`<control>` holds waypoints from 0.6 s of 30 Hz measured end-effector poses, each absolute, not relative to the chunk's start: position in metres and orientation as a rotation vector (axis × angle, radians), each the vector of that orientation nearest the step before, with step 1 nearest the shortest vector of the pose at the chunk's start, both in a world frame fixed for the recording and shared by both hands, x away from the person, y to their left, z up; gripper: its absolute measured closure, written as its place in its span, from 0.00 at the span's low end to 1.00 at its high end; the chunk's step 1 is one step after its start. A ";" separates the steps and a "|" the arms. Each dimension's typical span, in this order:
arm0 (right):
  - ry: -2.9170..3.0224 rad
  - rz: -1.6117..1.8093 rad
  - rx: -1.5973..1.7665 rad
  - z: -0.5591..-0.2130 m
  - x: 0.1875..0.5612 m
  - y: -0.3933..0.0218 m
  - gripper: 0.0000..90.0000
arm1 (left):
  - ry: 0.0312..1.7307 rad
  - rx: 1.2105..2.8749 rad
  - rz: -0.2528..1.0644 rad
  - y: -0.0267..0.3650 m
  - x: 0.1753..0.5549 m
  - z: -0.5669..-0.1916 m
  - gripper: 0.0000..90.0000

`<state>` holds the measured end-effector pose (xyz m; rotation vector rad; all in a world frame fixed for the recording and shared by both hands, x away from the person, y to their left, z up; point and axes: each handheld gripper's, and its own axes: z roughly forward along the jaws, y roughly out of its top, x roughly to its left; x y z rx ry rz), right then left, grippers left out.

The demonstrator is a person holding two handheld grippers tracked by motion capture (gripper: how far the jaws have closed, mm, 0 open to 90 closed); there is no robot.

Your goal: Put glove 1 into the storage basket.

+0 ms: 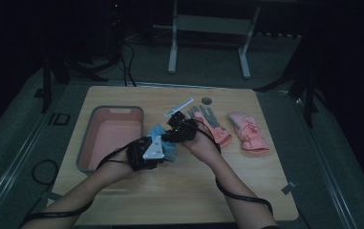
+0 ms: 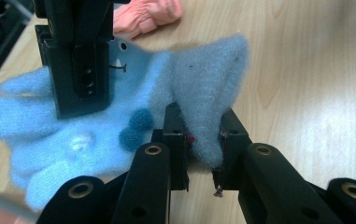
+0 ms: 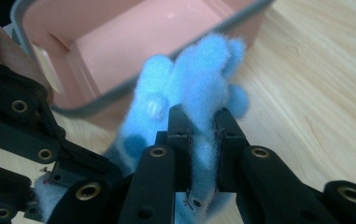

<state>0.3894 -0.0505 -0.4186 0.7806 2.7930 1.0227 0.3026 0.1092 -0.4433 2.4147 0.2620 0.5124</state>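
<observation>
A fuzzy blue glove [image 1: 158,131] is held just above the wooden table [image 1: 189,186], right of the bin. My left gripper [image 1: 166,150] is shut on one fold of it; in the left gripper view the jaws [image 2: 202,117] pinch a raised flap of the blue glove [image 2: 96,135]. My right gripper [image 1: 167,137] is shut on the same glove from the other side. In the right gripper view its jaws [image 3: 201,115] clamp the blue glove [image 3: 199,84], whose fingers point toward the bin. The two grippers sit close together.
A pink bin with a grey rim [image 1: 111,109] stands left of the glove, its inside bare [image 3: 143,37]. A grey-and-pink glove [image 1: 211,122] and a pink glove [image 1: 249,132] lie to the right. A white tool [image 1: 178,108] lies behind the grippers.
</observation>
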 end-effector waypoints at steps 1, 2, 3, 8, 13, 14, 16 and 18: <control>2.795 1.028 0.768 -0.416 0.391 -0.044 0.89 | 0.267 2.413 0.518 0.113 0.303 -0.442 0.87; 2.795 1.031 0.766 -0.415 0.391 -0.040 0.89 | 0.273 2.411 0.516 0.116 0.303 -0.441 0.87; 2.798 1.034 0.758 -0.414 0.392 -0.037 0.89 | 0.274 2.412 0.519 0.119 0.303 -0.441 0.87; 2.808 1.046 0.743 -0.411 0.397 -0.021 0.89 | 0.295 2.413 0.520 0.135 0.307 -0.439 0.87; 2.818 1.052 0.723 -0.410 0.403 0.000 0.89 | 0.330 2.415 0.529 0.154 0.309 -0.437 0.87; 2.820 1.059 0.721 -0.410 0.404 0.005 0.89 | 0.335 2.418 0.529 0.159 0.310 -0.437 0.87; 2.828 1.061 0.716 -0.411 0.407 0.015 0.89 | 0.358 2.412 0.513 0.169 0.311 -0.438 0.87; 2.835 1.059 0.706 -0.413 0.409 0.025 0.89 | 0.377 2.411 0.500 0.179 0.313 -0.441 0.87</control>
